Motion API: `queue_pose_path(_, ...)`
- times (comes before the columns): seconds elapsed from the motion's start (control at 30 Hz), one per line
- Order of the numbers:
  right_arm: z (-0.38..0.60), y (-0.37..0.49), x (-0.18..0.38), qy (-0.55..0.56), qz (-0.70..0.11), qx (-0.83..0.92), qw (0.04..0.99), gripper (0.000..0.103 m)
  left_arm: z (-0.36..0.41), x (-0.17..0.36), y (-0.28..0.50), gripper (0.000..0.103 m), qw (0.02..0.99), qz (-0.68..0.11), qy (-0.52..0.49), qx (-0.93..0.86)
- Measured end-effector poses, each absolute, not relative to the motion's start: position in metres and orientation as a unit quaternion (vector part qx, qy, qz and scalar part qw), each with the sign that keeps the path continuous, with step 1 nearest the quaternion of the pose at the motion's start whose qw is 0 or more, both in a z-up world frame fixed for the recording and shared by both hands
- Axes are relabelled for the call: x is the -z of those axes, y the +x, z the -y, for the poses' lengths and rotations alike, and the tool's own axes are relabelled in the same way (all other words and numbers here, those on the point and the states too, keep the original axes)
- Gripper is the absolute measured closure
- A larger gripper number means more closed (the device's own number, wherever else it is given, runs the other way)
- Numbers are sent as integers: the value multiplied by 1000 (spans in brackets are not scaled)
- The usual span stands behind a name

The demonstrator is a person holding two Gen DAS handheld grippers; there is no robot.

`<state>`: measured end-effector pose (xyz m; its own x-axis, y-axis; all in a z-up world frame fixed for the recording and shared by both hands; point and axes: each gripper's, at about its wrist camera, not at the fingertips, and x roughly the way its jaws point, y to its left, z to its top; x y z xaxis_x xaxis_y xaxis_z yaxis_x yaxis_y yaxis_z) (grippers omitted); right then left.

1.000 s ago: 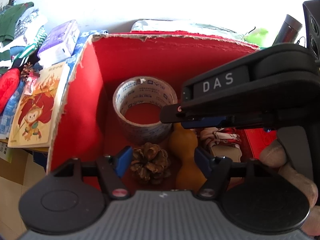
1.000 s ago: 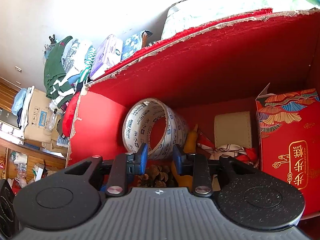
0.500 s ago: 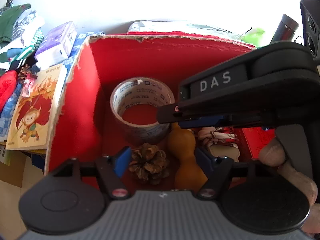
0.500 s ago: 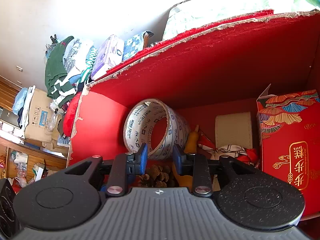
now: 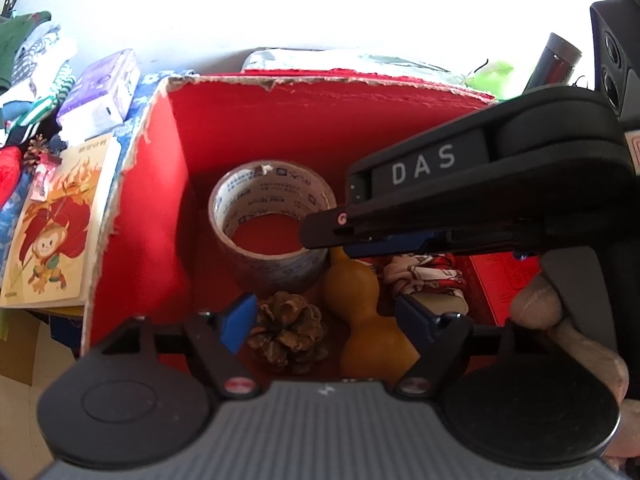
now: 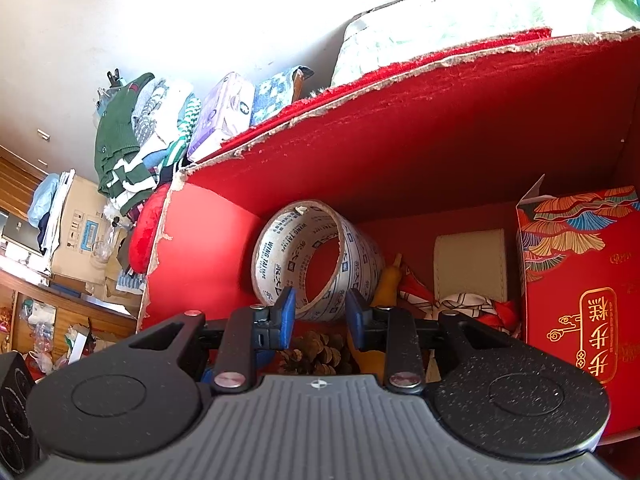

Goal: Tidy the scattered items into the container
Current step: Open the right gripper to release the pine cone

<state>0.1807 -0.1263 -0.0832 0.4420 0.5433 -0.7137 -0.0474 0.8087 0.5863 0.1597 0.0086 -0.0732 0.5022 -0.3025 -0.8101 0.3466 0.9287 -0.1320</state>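
Above pinecone (image 5: 289,333): opening left gripper (image 5: 326,322)

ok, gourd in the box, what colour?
Mustard yellow gourd; left wrist view shows it best.

From my left wrist camera, the right gripper (image 5: 460,208) crosses the red box (image 5: 152,200), hiding its far right corner and part of the patterned cloth (image 5: 424,276). My right wrist view loses most of the pine cone (image 6: 316,350) and the gourd (image 6: 390,280) behind the gripper body; the decorated carton (image 6: 580,292) runs off the right edge.
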Motion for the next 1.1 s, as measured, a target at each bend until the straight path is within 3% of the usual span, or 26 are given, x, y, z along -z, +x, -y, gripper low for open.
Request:
queue_pose_path(0.5, 127, 172, 78, 246, -452, -180, 839, 71, -9, 77, 157, 22, 877, -439, 23, 194)
queue_pose_path(0.7, 137, 162, 69, 267, -422, -182, 847, 70, -1, 64, 146, 34, 894, -414, 41, 170)
queue_pose_path(0.77, 147, 155, 62, 281, -411, -184, 847, 70, 4, 55, 137, 30, 900, -397, 50, 172)
queue_pose_path(0.83, 157, 146, 52, 281, -395, -184, 855, 70, 8, 46, 127, 13, 908, -379, 54, 173)
queue_pose_path(0.9, 165, 133, 39, 262, -379, -177, 870, 70, 10, 38, 116, 6, 914, -364, 44, 172)
queue_pose_path(1.03, 184, 100, 19, 242, -341, -175, 891, 68, 9, 18, 92, 3, 927, -339, 22, 158)
queue_pose_path(1.1, 195, 81, 12, 236, -322, -175, 900, 60, 9, 9, 78, 3, 932, -332, 24, 147)
